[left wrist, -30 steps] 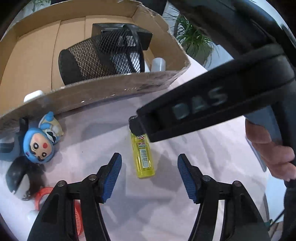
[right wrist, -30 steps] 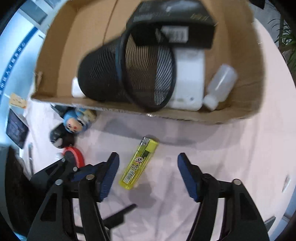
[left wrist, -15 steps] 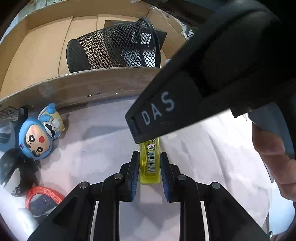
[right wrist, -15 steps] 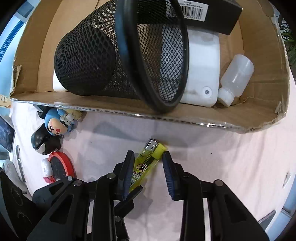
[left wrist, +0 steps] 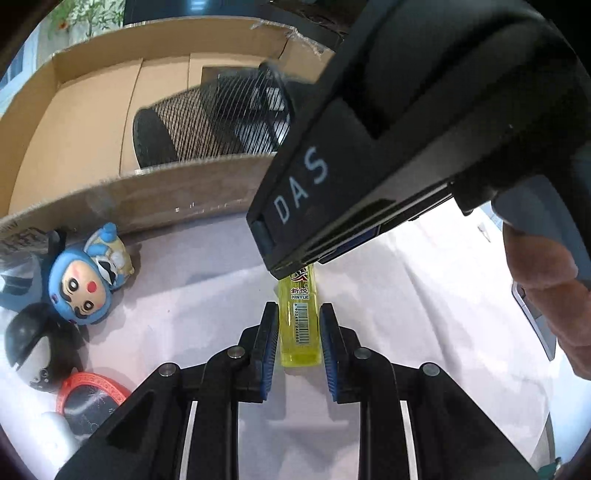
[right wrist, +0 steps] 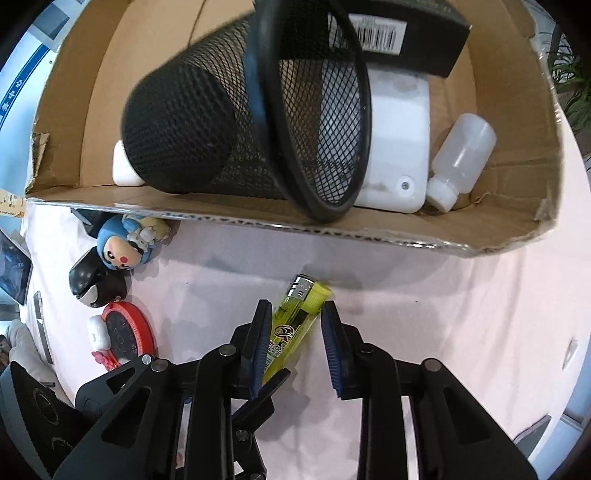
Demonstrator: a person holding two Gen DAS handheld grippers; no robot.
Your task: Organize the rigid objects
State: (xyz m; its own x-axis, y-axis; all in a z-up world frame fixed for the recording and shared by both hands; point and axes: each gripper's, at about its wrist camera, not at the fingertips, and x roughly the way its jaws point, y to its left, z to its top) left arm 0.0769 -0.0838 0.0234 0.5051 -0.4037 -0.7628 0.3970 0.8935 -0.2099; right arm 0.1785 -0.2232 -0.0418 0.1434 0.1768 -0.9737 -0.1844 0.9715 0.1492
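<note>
A yellow lighter (left wrist: 298,325) lies on the pale cloth in front of a cardboard box (left wrist: 147,195). My left gripper (left wrist: 298,307) is shut on its bottom end, both blue pads against its sides. The right gripper's black housing (left wrist: 369,166) hides the lighter's top in the left wrist view. In the right wrist view the lighter (right wrist: 295,321) sits slanted between the jaws of my right gripper (right wrist: 295,304), which are closing. Its left pad touches the lighter; a gap shows beside the right pad. A left fingertip (right wrist: 275,380) shows beneath.
The box (right wrist: 332,236) holds a tipped black mesh cup (right wrist: 207,122), a black carton (right wrist: 406,33), a white case (right wrist: 399,122) and a small bottle (right wrist: 461,155). A blue-hooded figurine (left wrist: 77,288), a black-and-white toy (left wrist: 33,343) and a red round mirror (left wrist: 88,398) lie left. A hand (left wrist: 546,295) is right.
Both grippers stood wide open around the lighter a second ago and have closed in on it. The left one has shifted forward, and the box has grown nearer in both views.
</note>
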